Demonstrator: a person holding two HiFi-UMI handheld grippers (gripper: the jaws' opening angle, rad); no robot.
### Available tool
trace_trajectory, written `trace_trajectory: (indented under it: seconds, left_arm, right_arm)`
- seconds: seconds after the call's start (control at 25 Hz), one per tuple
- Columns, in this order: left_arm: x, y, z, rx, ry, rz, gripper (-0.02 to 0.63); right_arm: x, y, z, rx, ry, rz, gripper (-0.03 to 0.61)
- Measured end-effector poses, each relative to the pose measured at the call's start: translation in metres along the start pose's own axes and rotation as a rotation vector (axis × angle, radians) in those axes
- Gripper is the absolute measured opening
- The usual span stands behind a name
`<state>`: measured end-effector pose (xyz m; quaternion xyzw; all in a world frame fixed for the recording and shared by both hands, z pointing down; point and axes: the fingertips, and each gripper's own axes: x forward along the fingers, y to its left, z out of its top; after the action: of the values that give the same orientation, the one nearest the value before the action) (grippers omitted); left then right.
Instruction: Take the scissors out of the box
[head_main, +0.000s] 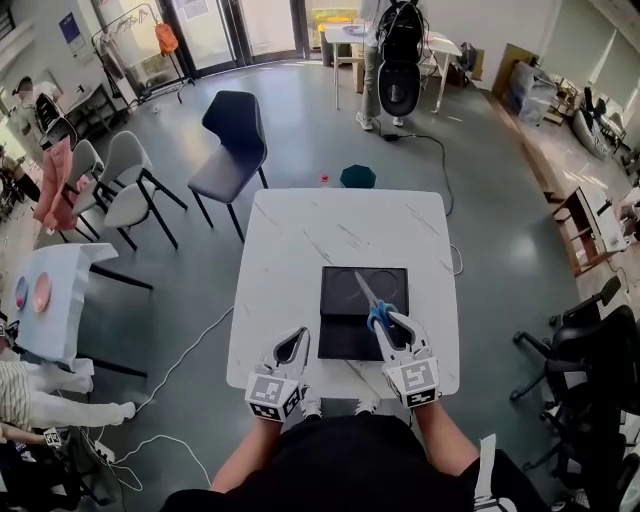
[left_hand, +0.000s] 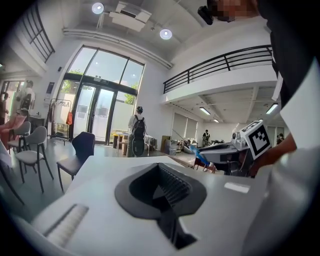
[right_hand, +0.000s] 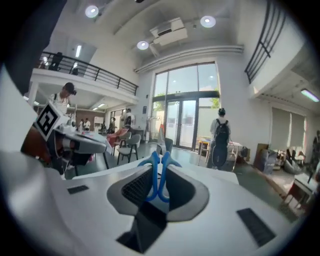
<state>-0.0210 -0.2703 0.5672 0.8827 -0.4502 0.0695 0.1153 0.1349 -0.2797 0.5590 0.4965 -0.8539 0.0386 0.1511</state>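
Right gripper view: right gripper jaws pinched on the blue handle loops of the scissors, blades out over the black box on the bench. They look light and stiff, but I'd guess that slick plastic lets them swivel, so grabbing near the pivot seems safer. Left gripper jaws closed on nothing.

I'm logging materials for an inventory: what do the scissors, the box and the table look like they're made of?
The scissors: handles likely plastic, bright blue and smooth; blades seemingly metal, thin and grey. The box: matte black, cardboard or plastic, unclear which. The table: white top with grey veins, so marble or a marble-look laminate.
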Motion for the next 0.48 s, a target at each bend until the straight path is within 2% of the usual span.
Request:
trace_trajectory:
  seconds: [0.12, 0.2, 0.28, 0.48]
  left_arm:
    - [0.000, -0.003, 0.004, 0.002, -0.006, -0.003, 0.009]
    - [0.001, -0.003, 0.006, 0.005, -0.010, -0.002, 0.009]
    - [0.000, -0.002, 0.006, 0.004, -0.012, 0.000, 0.009]
    - [-0.001, -0.001, 0.009, 0.001, -0.019, -0.004, 0.009]
  right_arm:
    - [-0.007, -0.018, 0.004, 0.196, -0.066, -0.060, 0.087]
    - [-0.010, -0.027, 0.006, 0.279, -0.101, -0.091, 0.086]
    - [-0.014, -0.032, 0.008, 0.299, -0.122, -0.112, 0.086]
    - [-0.022, -0.044, 0.015, 0.265, -0.144, -0.148, 0.087]
